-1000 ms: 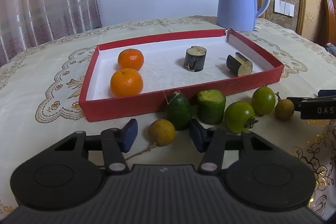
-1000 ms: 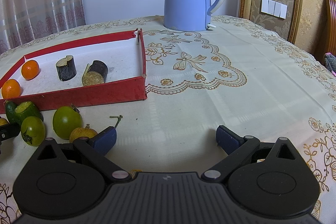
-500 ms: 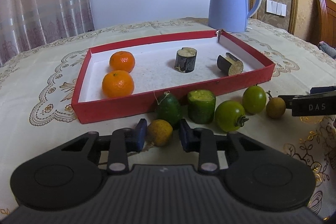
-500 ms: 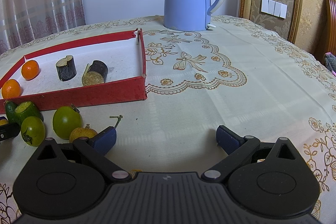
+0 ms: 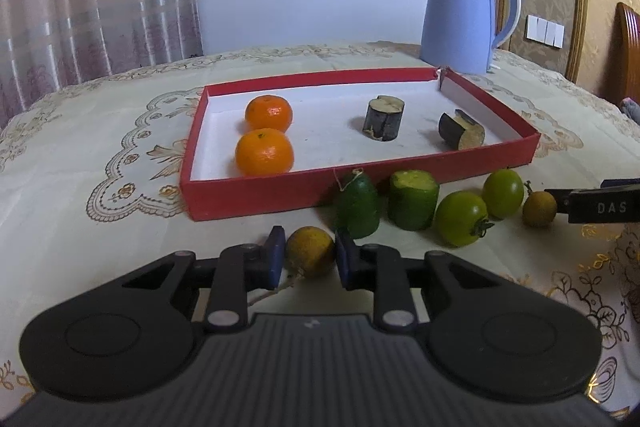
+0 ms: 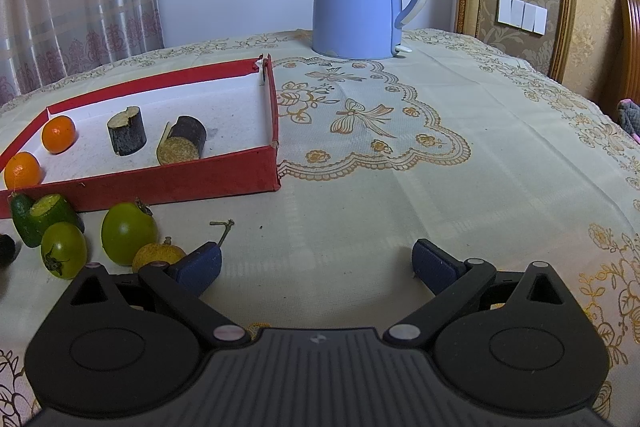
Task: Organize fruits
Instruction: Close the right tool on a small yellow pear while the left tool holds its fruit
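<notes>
The left hand-held gripper [image 5: 310, 259] squeezes a small yellow-brown fruit [image 5: 310, 251] on the tabletop [image 5: 100, 227], just in front of the red tray [image 5: 248, 193]. The right hand-held gripper [image 6: 316, 263] gapes wide, holding nothing.

Both grippers are matte black plastic: a ribbed centre plate, two round housings, angled link arms with silver rivets, and dark blue pads on the fingers [image 5: 275, 259]; one finger carries white letters "DAS"
</notes>
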{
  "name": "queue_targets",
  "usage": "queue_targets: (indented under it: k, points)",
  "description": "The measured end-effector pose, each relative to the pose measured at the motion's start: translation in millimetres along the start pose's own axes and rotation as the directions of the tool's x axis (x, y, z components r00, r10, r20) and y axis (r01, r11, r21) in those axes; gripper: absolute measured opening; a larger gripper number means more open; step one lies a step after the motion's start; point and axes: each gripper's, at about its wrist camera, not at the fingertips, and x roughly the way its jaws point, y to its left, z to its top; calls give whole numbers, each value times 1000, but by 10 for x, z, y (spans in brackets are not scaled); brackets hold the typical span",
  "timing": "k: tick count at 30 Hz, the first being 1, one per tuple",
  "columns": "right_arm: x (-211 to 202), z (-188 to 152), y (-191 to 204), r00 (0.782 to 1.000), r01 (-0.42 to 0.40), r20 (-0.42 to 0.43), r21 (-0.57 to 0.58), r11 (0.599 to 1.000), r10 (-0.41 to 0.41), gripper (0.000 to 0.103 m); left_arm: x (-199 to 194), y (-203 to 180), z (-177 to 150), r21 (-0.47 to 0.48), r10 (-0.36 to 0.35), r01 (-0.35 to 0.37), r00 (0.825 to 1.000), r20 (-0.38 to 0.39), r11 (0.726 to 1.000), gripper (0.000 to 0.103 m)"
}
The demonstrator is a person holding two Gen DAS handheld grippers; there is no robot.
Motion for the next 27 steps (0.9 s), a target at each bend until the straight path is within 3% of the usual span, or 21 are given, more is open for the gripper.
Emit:
queue_targets:
  k: [5, 16, 17, 19, 22, 27]
  points:
    - [-171, -57, -85, 996, -57, 69, 25, 998, 55, 102, -6, 84, -18, -28, -8, 8, 1000, -4, 1000, 24]
    - [-410, -101, 314, 981, -138, 104, -195, 971, 161, 101, 14, 137, -9, -58, -35, 34, 999, -8, 998, 24]
    - [-417, -113, 347, 980, -137, 111, -213, 967, 163, 97, 16, 137, -8, -58, -35, 34, 999, -8, 998, 24]
    - [-414, -124, 389, 979, -129, 122, -235, 963, 161, 69, 11, 145, -9, -59, -37, 37, 999, -6, 998, 24]
    - [-322, -94, 377, 978, -172, 75, -218, 961, 192, 64, 10, 162, -13, -64, -41, 40, 999, -7, 997, 24]
    - [-267, -123, 385, 979, -177, 56, -221, 959, 194, 64, 16, 171, -15, -64, -42, 41, 999, -10, 997, 24]
